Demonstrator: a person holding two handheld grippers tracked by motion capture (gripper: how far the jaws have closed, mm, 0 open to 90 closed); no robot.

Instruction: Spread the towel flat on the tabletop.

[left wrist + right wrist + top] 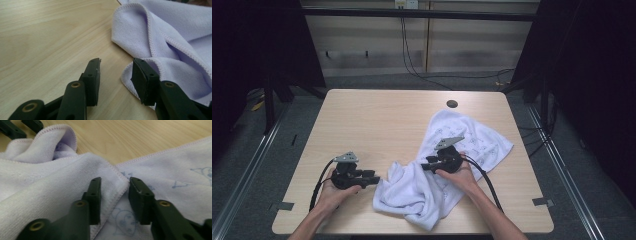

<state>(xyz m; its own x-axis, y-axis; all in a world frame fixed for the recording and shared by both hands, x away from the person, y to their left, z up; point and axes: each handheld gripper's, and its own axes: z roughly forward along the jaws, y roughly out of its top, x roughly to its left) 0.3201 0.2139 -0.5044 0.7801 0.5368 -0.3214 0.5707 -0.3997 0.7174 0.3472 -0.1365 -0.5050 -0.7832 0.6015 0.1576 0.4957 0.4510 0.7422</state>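
Towel (462,155) first: it lies crumpled on the right half of my wooden table (377,120), a pale white cloth with faint blue line drawings, one broad part spread flat toward the far right and a bunched, folded mass trailing toward the near edge at the middle. My right gripper (424,164) rests on top of the cloth near its middle, my hand wrapped around its body and the cable trailing back along my forearm. In the right gripper view its jaws stand apart over the towel (62,185), and a stitched, folded hem runs up between them; the cloth sits in the gap, but the jaws are not pressed onto it. A small blue drawing shows on the flat layer just below that hem. My left gripper (377,181) lies low over bare wood on the left, just beside the bunched near-left end of the cloth, pointing toward it. In the left gripper view its jaws are spread wide, the left one over the tabletop (50,37) and the right one at the rim of a rolled fold of the towel (175,50); I cannot tell whether that jaw touches the hem or merely stands in front of it. Nothing is pinched between them. A dark round hole (452,104) sits in the table near its far edge, just beyond the towel's far corner.
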